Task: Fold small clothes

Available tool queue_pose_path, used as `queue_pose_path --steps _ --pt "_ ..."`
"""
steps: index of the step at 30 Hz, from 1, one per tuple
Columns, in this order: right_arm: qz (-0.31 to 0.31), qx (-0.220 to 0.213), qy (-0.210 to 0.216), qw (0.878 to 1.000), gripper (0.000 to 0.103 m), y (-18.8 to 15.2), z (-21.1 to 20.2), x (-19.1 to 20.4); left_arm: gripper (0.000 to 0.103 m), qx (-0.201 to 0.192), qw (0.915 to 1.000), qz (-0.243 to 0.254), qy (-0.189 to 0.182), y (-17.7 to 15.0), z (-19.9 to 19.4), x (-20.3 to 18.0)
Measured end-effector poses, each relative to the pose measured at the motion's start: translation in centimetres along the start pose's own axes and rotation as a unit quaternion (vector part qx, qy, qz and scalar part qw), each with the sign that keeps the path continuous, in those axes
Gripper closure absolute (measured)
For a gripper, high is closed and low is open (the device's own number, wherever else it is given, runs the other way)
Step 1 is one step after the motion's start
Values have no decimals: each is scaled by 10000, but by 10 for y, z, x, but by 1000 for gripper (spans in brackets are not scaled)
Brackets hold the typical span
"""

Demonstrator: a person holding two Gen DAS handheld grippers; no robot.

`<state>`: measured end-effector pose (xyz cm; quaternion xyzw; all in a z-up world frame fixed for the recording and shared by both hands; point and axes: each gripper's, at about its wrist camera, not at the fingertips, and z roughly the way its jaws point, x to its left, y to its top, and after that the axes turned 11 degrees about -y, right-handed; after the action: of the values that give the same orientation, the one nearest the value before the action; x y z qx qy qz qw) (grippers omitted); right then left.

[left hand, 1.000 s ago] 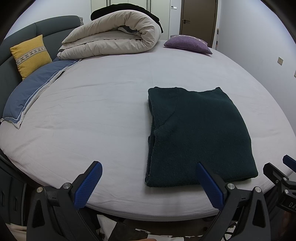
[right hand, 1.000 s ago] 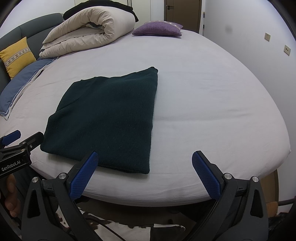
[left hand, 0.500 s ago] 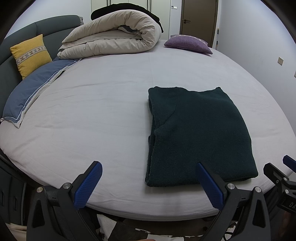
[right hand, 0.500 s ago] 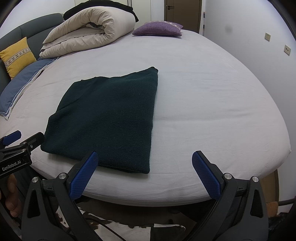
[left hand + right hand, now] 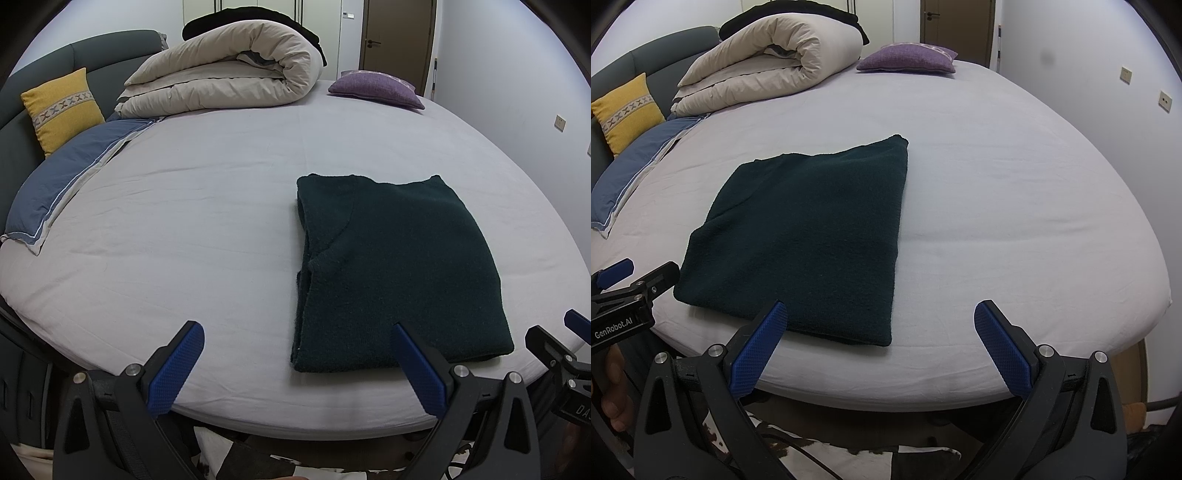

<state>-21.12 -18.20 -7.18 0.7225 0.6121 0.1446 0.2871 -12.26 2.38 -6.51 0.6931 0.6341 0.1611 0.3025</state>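
Note:
A dark green knitted garment (image 5: 391, 266) lies folded into a flat rectangle on the white bed sheet (image 5: 184, 229), near the bed's front edge. It also shows in the right wrist view (image 5: 809, 236). My left gripper (image 5: 295, 365) is open and empty, held off the front edge of the bed, to the left of the garment's near corner. My right gripper (image 5: 881, 349) is open and empty, held off the front edge by the garment's near right corner. Each gripper's blue-tipped fingers show at the edge of the other view.
A rolled beige duvet (image 5: 229, 81) lies at the far side, with a purple cushion (image 5: 376, 88) to its right. A yellow cushion (image 5: 61, 109) and a blue pillow (image 5: 70, 177) are at the left by the grey headboard. A wall is at the right.

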Motion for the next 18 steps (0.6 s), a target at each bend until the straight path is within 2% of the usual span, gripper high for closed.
queue_pose_path --steps 18 --pt "-5 6 12 10000 0 0 0 0 0 23 10000 -27 -17 -2 -1 0"
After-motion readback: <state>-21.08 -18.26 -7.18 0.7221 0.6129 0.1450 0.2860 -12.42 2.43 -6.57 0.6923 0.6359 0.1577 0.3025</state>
